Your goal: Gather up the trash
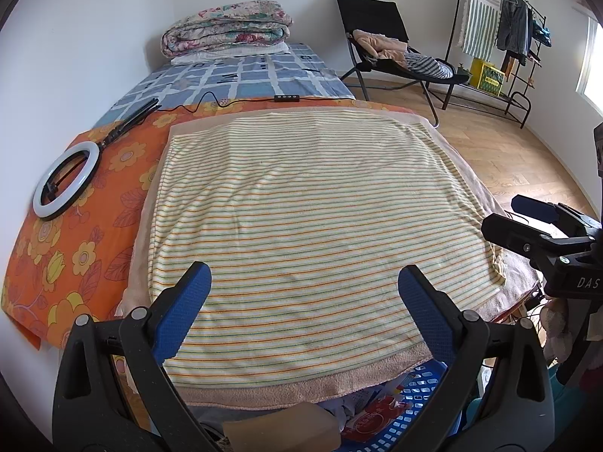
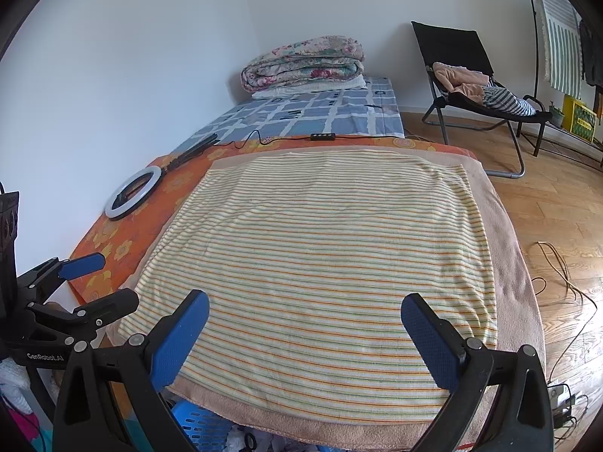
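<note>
My left gripper is open and empty above the near edge of a striped yellow towel spread on the bed. My right gripper is open and empty over the same towel. Each gripper shows from the side in the other view: the right one at the right edge, the left one at the left edge. A blue plastic basket holding paper and wrapper scraps sits below the towel's near edge; it also shows in the right wrist view. No loose trash shows on the towel.
A white ring light with its cable and a black remote lie on the orange floral sheet. A folded quilt sits at the bed's far end. A black chair with clothes, a clothes rack and floor cables stand right.
</note>
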{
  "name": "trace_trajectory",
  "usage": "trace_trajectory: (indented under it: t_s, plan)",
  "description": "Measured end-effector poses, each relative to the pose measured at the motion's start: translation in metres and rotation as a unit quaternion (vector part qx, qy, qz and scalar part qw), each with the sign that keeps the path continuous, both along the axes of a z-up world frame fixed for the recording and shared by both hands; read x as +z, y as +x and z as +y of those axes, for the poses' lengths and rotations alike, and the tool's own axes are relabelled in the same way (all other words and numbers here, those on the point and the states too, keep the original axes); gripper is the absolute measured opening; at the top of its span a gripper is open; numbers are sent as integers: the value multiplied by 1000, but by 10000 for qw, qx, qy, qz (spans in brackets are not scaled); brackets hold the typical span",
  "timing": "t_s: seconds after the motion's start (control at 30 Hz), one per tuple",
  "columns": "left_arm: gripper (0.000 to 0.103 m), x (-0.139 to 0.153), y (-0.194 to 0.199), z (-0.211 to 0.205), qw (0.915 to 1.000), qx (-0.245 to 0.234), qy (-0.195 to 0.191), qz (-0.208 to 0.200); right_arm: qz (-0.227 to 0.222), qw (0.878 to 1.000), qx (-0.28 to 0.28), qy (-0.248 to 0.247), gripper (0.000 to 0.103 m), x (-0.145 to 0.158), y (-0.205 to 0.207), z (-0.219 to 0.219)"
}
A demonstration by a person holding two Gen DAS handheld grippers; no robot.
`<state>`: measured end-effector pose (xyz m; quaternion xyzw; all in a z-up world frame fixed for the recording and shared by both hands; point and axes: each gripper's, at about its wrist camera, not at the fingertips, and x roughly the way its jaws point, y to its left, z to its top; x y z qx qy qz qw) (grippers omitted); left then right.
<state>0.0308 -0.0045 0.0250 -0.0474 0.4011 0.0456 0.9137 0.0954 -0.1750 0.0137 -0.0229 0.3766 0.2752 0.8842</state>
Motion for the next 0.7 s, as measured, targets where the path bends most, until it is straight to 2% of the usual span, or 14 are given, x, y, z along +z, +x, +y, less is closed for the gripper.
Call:
trace_trajectory:
  t_s: [0.7]
  plan:
    - [101,1,0,0,10000,2,-3,5,37,10000,-14,1,103,-4,-2,1]
